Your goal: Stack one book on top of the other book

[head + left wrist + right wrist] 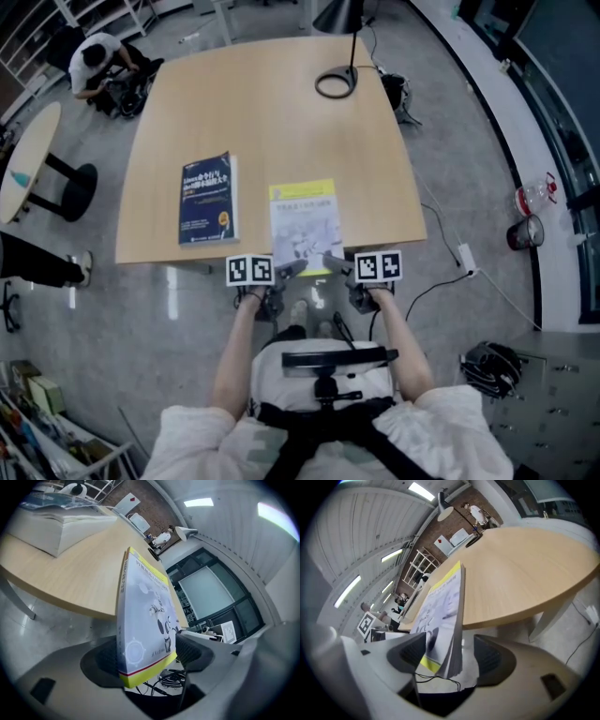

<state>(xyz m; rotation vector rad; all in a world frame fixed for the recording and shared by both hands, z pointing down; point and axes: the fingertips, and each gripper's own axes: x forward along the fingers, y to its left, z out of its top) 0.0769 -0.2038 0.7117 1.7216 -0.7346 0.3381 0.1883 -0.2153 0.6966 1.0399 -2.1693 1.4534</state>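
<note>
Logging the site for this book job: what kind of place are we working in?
Probably an open lab or workshop-style office: a wooden table with a desk lamp, metal shelving behind, and a power strip on the polished floor.

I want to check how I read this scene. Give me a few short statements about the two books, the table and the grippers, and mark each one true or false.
1. The blue book lies on top of the yellow book. False: they lie side by side on the table, apart.
2. The yellow book sticks out over the table's near edge. True.
3. The left gripper is shut and empty. False: its fingers stand apart with the yellow book's corner between them.
4. The right gripper has the yellow book between its open fingers. True.
5. A lamp stands on the far part of the table. True.
</note>
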